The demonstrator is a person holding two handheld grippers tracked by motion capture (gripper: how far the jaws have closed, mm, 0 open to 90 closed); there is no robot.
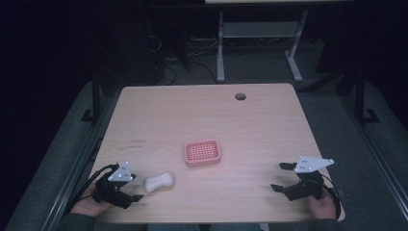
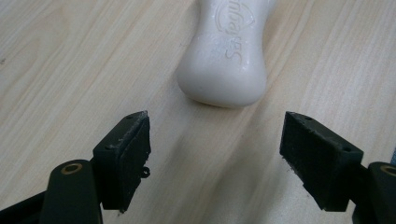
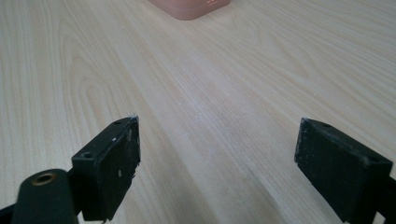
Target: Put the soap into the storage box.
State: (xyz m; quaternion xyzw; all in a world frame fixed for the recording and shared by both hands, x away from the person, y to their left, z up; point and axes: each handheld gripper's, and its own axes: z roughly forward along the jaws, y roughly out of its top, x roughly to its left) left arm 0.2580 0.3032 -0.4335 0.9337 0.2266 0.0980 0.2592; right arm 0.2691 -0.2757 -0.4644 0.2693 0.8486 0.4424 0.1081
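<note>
Just short of the white soap bar [image 2: 223, 56], the left tool [image 2: 215, 154] stands apart and empty; likely best advanced straight, straddling its waist, then closed gently.

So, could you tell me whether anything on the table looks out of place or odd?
Only that the white waisted soap bar lies bare on the wooden table, beside the empty pink slotted soap dish. Nothing is spilled or damaged.

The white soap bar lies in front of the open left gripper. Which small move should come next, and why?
Probably ease the left gripper forward until its open jaws stand on both sides of the white soap bar, then close. The bar lies just ahead of the jaws, untouched, on the table; the pink soap dish beside it sits empty.
</note>
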